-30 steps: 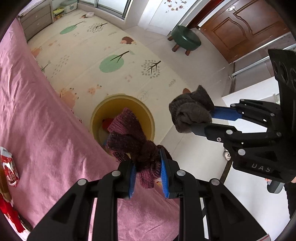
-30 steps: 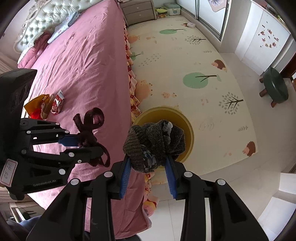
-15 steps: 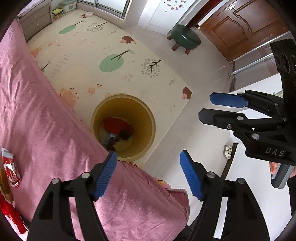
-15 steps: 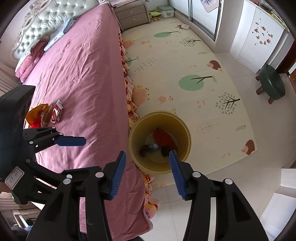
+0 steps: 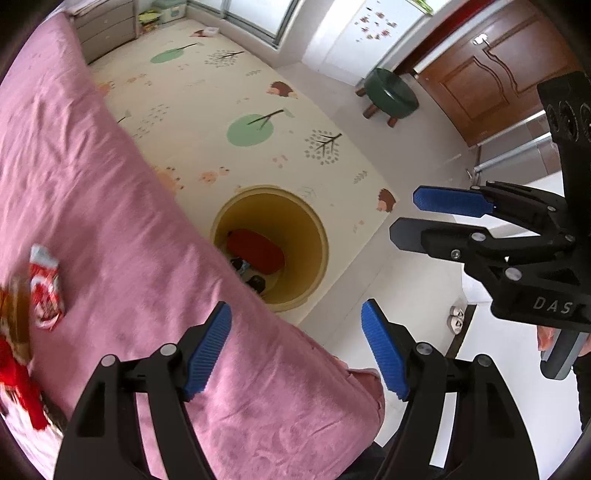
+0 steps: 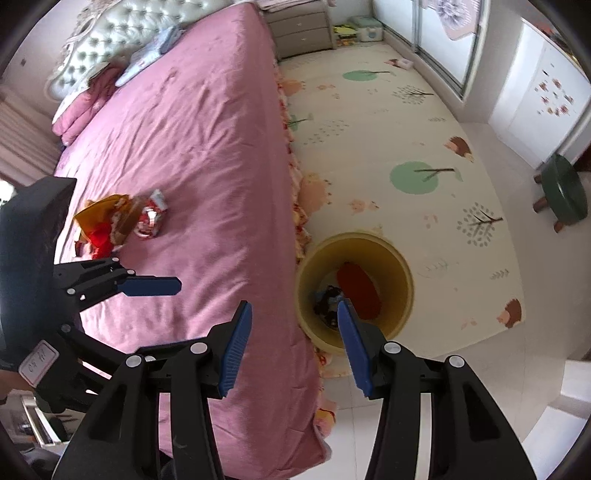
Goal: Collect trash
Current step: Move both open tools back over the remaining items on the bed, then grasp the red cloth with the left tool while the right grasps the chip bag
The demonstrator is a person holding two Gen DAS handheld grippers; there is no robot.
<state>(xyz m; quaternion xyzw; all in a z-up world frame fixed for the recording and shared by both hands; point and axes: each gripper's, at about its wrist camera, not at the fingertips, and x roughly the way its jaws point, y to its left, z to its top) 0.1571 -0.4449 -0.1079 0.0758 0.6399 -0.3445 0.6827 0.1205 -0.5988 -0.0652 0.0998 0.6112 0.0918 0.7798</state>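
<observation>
A yellow bin (image 5: 295, 225) (image 6: 402, 273) stands on the floor mat beside the pink bed; a red item and dark bundles lie inside it. My left gripper (image 5: 295, 350) is open and empty above the bed's edge, near the bin. My right gripper (image 6: 291, 339) is open and empty, above the bed edge and the bin; it also shows in the left wrist view (image 5: 424, 218). Wrappers lie on the bed: a red and white packet (image 5: 44, 288) (image 6: 151, 218) and an orange and red pile (image 6: 103, 221).
The pink bed (image 6: 192, 147) fills the left side. A patterned play mat (image 6: 388, 155) covers the floor. A green stool (image 5: 391, 94) (image 6: 565, 188) stands near a wooden door (image 5: 491, 70). A grey dresser (image 6: 299, 33) stands at the far wall.
Both grippers opened and dropped their knitted bundles into the yellow bin. Both views then swung left, showing more of the bed and the wrappers.
</observation>
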